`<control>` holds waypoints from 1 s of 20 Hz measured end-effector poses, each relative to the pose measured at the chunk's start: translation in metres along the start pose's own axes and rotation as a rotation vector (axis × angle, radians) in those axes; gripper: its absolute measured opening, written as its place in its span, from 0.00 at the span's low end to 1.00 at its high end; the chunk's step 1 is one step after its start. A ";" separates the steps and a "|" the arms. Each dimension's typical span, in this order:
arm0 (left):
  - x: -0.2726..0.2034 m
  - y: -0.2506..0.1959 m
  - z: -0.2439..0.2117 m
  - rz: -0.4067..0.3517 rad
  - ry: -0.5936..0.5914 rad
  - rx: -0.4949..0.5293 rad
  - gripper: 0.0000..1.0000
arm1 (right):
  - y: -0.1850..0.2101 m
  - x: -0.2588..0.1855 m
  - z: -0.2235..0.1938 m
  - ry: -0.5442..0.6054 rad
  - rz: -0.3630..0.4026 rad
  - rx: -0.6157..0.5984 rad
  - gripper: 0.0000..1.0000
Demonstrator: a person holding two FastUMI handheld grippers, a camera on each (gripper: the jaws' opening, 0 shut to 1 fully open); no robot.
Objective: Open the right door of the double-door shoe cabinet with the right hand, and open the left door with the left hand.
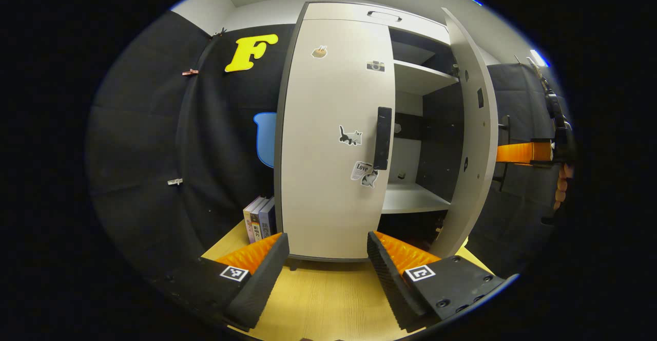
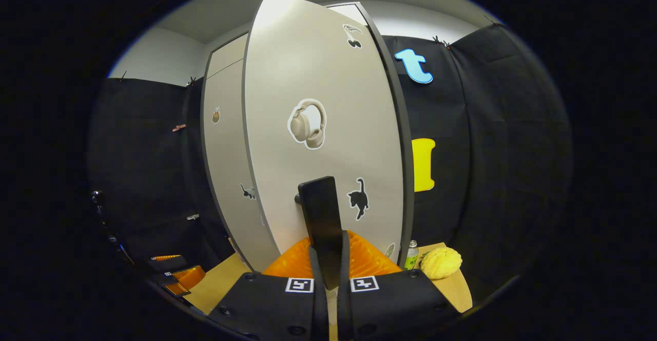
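Here the shoe cabinet (image 1: 333,140) stands on the wooden tabletop (image 1: 328,295), and it is half done: the right door (image 2: 323,125) is swung out, the left door (image 1: 333,125) lies flat and closed. In the left gripper view the open side shows its shelves (image 1: 421,76), so I judge the right-hand step as mostly finished. The right gripper (image 2: 328,264) is clenched on the right door's handle (image 2: 322,212) — both fingers press its dark bar, which is why the door stays held out. The left gripper (image 1: 328,274) has its fingers spread wide, grasping nothing, aimed toward the left door's handle (image 1: 383,138) but well apart from it. Some books (image 1: 259,218) stand beside the cabinet. The lower compartment is dark — its contents I cannot make out.
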State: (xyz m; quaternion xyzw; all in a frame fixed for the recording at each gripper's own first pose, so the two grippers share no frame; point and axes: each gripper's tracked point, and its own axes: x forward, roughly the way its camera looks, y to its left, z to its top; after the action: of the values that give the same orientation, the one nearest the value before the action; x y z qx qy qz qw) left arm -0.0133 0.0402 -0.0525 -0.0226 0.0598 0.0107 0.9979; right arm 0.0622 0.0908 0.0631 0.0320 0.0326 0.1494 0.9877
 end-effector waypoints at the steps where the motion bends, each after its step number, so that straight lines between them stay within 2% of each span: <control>1: 0.002 -0.002 0.001 -0.002 0.000 0.004 0.95 | -0.001 0.000 -0.001 0.000 -0.002 -0.001 0.11; 7: 0.003 -0.009 0.002 -0.003 -0.002 0.014 0.95 | -0.015 -0.011 0.000 -0.005 -0.034 0.007 0.11; 12: 0.005 -0.012 0.001 -0.005 0.003 0.023 0.95 | -0.044 -0.026 0.004 -0.026 -0.115 0.032 0.10; 18: 0.012 -0.027 0.006 -0.030 -0.009 0.017 0.95 | -0.088 -0.036 0.008 -0.043 -0.250 0.047 0.09; 20: 0.013 -0.036 0.008 -0.051 -0.012 0.008 0.95 | -0.094 -0.037 0.006 -0.032 -0.239 0.070 0.05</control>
State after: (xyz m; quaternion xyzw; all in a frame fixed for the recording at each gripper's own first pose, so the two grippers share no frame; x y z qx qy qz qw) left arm 0.0012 0.0050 -0.0447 -0.0200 0.0534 -0.0151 0.9983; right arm 0.0548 -0.0105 0.0646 0.0646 0.0256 0.0288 0.9972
